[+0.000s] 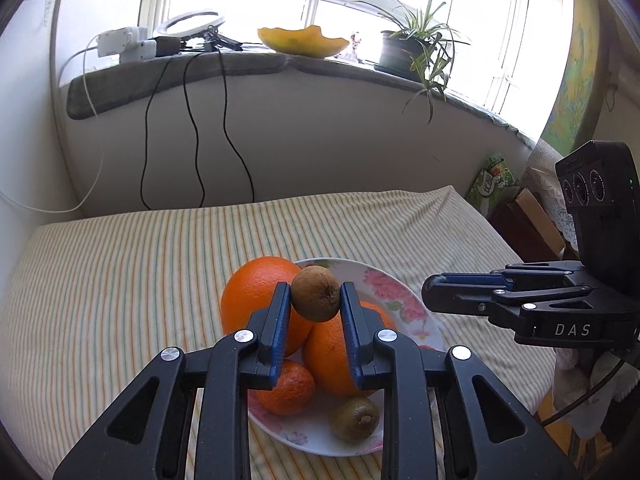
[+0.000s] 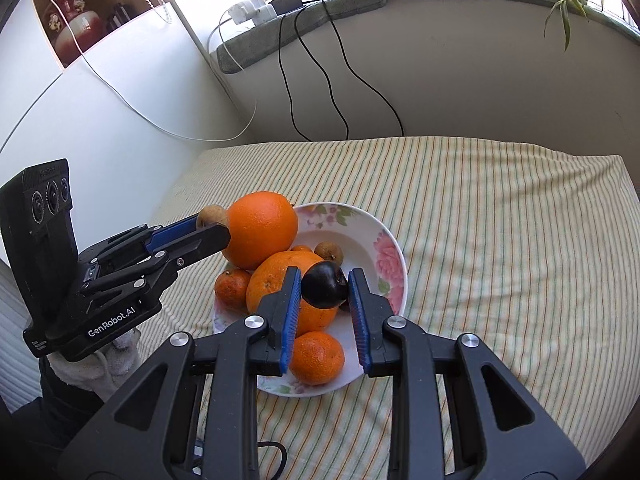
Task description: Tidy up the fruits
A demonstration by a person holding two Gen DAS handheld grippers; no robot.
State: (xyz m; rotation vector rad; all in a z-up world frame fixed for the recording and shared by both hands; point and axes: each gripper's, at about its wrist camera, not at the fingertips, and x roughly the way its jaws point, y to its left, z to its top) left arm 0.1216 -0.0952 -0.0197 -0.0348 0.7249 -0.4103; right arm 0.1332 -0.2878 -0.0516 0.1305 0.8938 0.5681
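A floral bowl [image 1: 394, 292] [image 2: 384, 248] sits on the striped cloth and holds two big oranges [image 1: 256, 300] [image 2: 262, 232], small tangerines [image 1: 286, 390] [image 2: 318, 358] and a brown kiwi [image 1: 355, 418] [image 2: 328, 251]. My left gripper [image 1: 314, 292] [image 2: 212, 226] is shut on a brown kiwi [image 1: 315, 293] [image 2: 211, 216] held above the oranges. My right gripper [image 2: 325, 284] is shut on a dark purple fruit [image 2: 325, 284] held over the bowl. In the left wrist view the right gripper [image 1: 430, 292] shows from the side beside the bowl, its hold hidden.
The striped cloth [image 2: 500, 240] covers the table, which meets a white wall at the back. Black cables [image 2: 312, 80] hang from the windowsill. A potted plant [image 1: 416, 48] and a yellow dish [image 1: 302, 42] stand on the sill. Boxes [image 1: 524, 216] stand off the table's right edge.
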